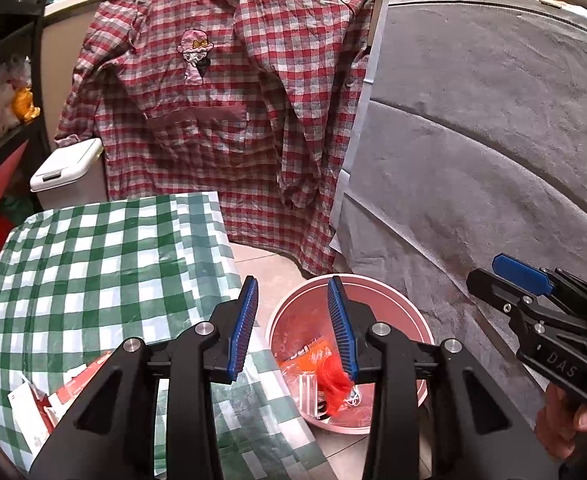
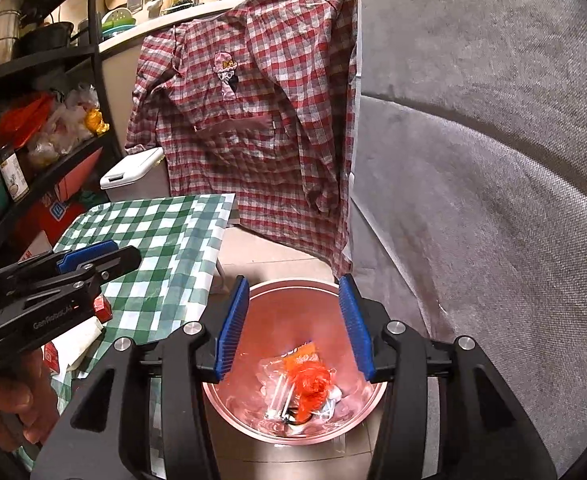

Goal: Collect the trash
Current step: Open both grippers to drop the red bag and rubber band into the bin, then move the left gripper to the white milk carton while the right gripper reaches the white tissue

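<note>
bin: pink round bin (image 2: pixel 293 360) on tiled floor, the landmark; open top
trash: orange crumpled plastic (image 2: pixel 311 386) plus clear wrappers (image 2: pixel 275 384) lying at bin bottom, touching each other
left gripper: (image 1: pixel 293 328) above bin's left rim, jaws apart, nothing between pads; orange trash shows just behind right pad
right gripper: (image 2: pixel 293 328) directly above bin, pointing down into it, jaws apart, empty
table: green-white checked cloth (image 1: pixel 93 264) left of bin, edge hanging just beside bin
leftover trash: red-white packaging (image 1: pixel 53 400) on cloth, left of bin
shirt: red plaid shirt (image 1: pixel 221 100) hanging behind bin
grey cover: (image 1: pixel 493 140) right of bin
white lidded bin: (image 1: pixel 67 170) behind table, well apart from pink bin
</note>
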Action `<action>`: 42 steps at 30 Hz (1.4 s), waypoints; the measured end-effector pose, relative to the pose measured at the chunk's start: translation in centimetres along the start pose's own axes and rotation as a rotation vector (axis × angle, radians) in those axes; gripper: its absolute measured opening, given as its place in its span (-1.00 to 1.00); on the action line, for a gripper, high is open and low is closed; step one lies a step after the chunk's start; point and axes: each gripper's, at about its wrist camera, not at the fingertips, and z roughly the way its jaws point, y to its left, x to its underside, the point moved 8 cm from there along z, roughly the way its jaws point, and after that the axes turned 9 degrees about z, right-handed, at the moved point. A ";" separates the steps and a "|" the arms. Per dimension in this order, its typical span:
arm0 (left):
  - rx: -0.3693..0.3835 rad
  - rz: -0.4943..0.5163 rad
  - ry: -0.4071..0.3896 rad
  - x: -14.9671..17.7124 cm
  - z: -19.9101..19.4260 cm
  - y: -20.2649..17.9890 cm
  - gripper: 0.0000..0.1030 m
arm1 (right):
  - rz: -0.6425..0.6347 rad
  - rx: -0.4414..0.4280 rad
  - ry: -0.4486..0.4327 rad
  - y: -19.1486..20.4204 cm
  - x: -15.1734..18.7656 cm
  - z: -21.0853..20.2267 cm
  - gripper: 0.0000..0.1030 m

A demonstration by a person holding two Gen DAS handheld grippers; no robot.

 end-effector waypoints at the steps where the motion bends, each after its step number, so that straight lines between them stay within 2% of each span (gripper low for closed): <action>1: -0.002 0.001 -0.002 0.0 -0.2 0.2 -0.29 | 0.001 -0.002 -0.003 0.1 -0.1 0.0 -0.08; 15: -0.080 -0.013 -0.042 1.6 -5.8 5.8 -0.29 | -0.008 -0.048 -0.051 4.1 0.0 -1.9 -0.10; 17: -0.098 -0.017 -0.045 2.0 -6.5 7.0 -0.29 | -0.009 -0.063 -0.055 4.9 0.2 -2.1 -0.16; 24: -0.166 -0.049 -0.050 3.8 -9.4 11.5 -0.29 | -0.061 -0.117 -0.083 8.7 0.9 -3.2 -0.56; 26: -0.182 -0.060 -0.046 4.5 -10.1 12.6 -0.29 | -0.069 -0.134 -0.080 9.6 1.4 -3.3 -0.60; 30: -0.220 -0.086 -0.033 6.1 -11.2 15.0 -0.29 | -0.078 -0.176 -0.058 11.9 2.8 -3.2 -0.67; 42: -0.305 -0.194 0.015 9.9 -12.9 21.5 -0.29 | -0.179 -0.299 0.024 21.7 9.6 -1.7 -0.64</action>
